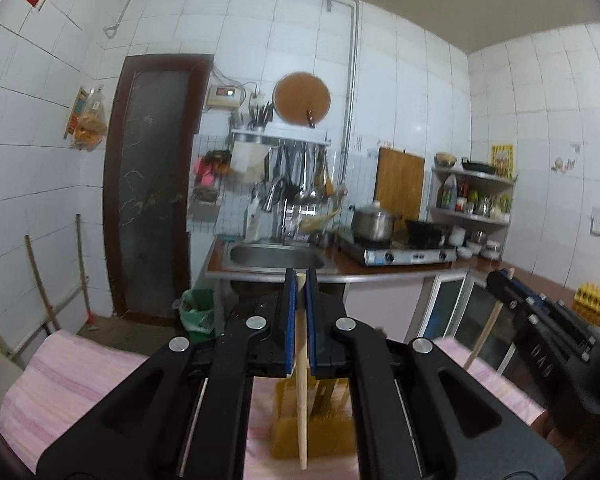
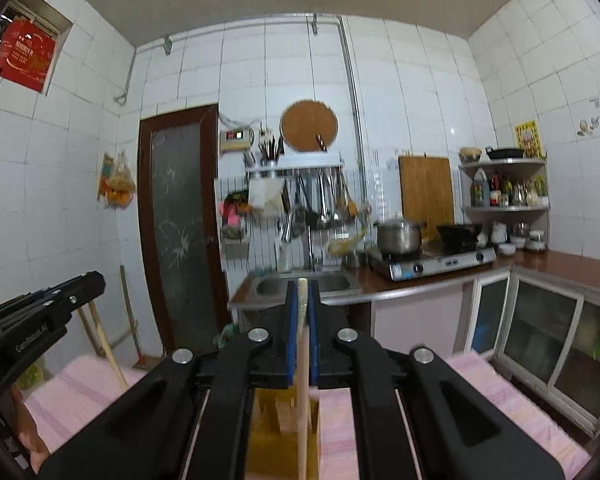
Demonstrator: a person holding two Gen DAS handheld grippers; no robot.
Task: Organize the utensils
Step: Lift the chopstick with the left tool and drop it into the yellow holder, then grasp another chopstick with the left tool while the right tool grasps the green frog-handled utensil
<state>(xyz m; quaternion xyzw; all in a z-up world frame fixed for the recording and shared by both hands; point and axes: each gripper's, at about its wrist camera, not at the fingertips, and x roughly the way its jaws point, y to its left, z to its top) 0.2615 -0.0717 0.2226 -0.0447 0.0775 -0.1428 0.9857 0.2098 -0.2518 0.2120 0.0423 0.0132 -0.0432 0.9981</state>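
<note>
My left gripper (image 1: pixel 300 276) is shut on a pale wooden chopstick (image 1: pixel 301 380) that hangs down over a yellow wooden utensil holder (image 1: pixel 312 436) on the pink cloth (image 1: pixel 92 384). My right gripper (image 2: pixel 303 286) is shut on a second wooden chopstick (image 2: pixel 302 392), which hangs over the open holder (image 2: pixel 276 436) below it. The right gripper also shows at the right of the left wrist view (image 1: pixel 500 280) with its chopstick (image 1: pixel 485 332). The left gripper shows at the left of the right wrist view (image 2: pixel 88 280) with its chopstick (image 2: pixel 107 348).
Behind stand a steel sink (image 1: pixel 276 256), a gas stove (image 1: pixel 408 254) with a steel pot (image 1: pixel 372 222), hanging ladles, a cutting board (image 1: pixel 400 188) and a corner shelf (image 1: pixel 474 196). A dark door (image 1: pixel 152 184) is at left. Glass-fronted cabinets (image 2: pixel 556 344) run along the right.
</note>
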